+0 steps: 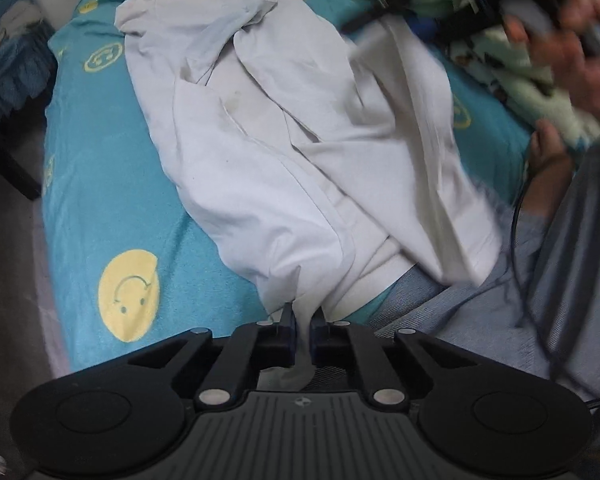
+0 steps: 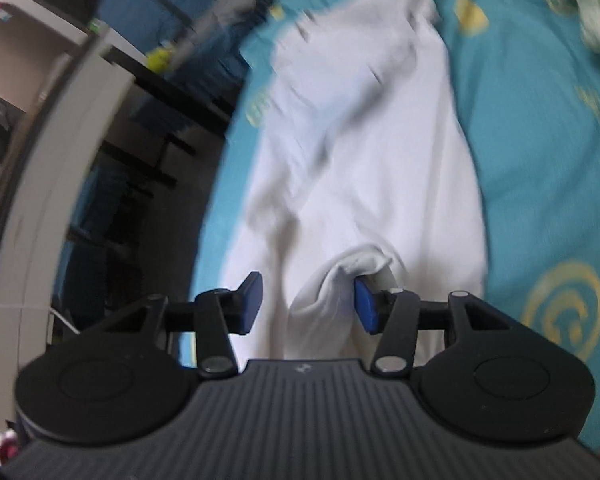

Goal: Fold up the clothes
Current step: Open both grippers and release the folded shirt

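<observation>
Your left gripper [image 1: 303, 314] sits low at the near edge of the bed [image 1: 80, 152], its fingers pinched together on a tuck of the white garment [image 1: 284, 136], which lies crumpled lengthwise across the teal sheet (yellow smiley prints on it). Over to the right, your right gripper [image 2: 307, 300] hovers above the same cloth, pointing along it. Its blue pads [image 2: 252, 298] are spread wide, with a loose fold bunched against the right pad, unclamped.
</observation>
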`<state>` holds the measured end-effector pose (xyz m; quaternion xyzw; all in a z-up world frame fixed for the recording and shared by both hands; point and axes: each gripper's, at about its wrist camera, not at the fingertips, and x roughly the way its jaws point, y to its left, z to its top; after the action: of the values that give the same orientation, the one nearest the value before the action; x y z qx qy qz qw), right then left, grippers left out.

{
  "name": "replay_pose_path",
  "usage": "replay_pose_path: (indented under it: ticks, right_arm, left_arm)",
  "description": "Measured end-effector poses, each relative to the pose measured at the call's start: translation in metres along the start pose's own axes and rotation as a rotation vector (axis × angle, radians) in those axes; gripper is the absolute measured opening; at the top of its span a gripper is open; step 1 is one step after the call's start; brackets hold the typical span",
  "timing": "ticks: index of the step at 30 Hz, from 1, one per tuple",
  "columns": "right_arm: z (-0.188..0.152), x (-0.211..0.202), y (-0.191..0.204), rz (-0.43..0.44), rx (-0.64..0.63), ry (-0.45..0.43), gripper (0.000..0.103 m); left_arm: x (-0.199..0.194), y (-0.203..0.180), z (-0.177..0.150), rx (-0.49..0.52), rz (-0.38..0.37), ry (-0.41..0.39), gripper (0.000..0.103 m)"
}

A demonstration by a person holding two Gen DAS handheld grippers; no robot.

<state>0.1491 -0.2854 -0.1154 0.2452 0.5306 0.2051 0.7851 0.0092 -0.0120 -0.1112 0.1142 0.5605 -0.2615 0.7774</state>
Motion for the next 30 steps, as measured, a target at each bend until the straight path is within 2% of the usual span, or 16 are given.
replay_pose_path:
  ticks: [4,9,12,13,15,17,19,21,23,26,28,30]
  right_arm:
    - [-0.033,-0.005,-0.013,-0.019,0.046,0.089,0.051]
    - [-0.078,-0.030,-0.008,-0.037,0.029,0.155,0.052]
    - [-0.091,-0.064,0.007,-0.027,0.019,0.114,0.052]
    - [-0.091,-0.081,0.014,-0.008,0.024,0.089,0.052]
    - [-0.088,-0.115,0.033,0.012,0.008,0.033,0.052]
    - [-0.082,-0.151,0.056,0.019,-0.026,-0.019,0.052]
    - [-0.072,-0.187,0.084,0.020,-0.066,-0.076,0.052]
    - [-0.058,-0.214,0.109,0.000,-0.113,-0.121,0.052]
    - [-0.043,-0.241,0.135,-0.021,-0.161,-0.166,0.052]
    - [-0.027,-0.262,0.158,-0.059,-0.230,-0.198,0.052]
    - [-0.022,-0.263,0.162,-0.074,-0.260,-0.210,0.052]
    - [-0.014,-0.250,0.155,-0.072,-0.251,-0.205,0.052]
  left_arm:
    - [-0.013,-0.001,0.002,-0.100,-0.081,-0.017,0.006]
    - [-0.015,-0.016,0.001,-0.155,-0.023,-0.035,0.007]
    - [-0.024,-0.026,-0.001,-0.177,0.033,-0.055,0.011]
    - [-0.032,-0.030,-0.001,-0.192,0.042,-0.061,0.021]
    - [-0.061,-0.043,-0.003,-0.213,0.056,-0.106,0.028]
    - [-0.100,-0.062,-0.005,-0.209,0.089,-0.170,0.048]
    - [-0.137,-0.077,0.002,-0.220,0.115,-0.225,0.057]
    - [-0.171,-0.089,0.012,-0.236,0.135,-0.277,0.061]
    - [-0.206,-0.102,0.022,-0.251,0.156,-0.329,0.071]
    - [-0.251,-0.120,0.039,-0.271,0.186,-0.395,0.077]
    - [-0.251,-0.122,0.052,-0.266,0.197,-0.403,0.076]
    - [-0.232,-0.114,0.055,-0.266,0.195,-0.421,0.077]
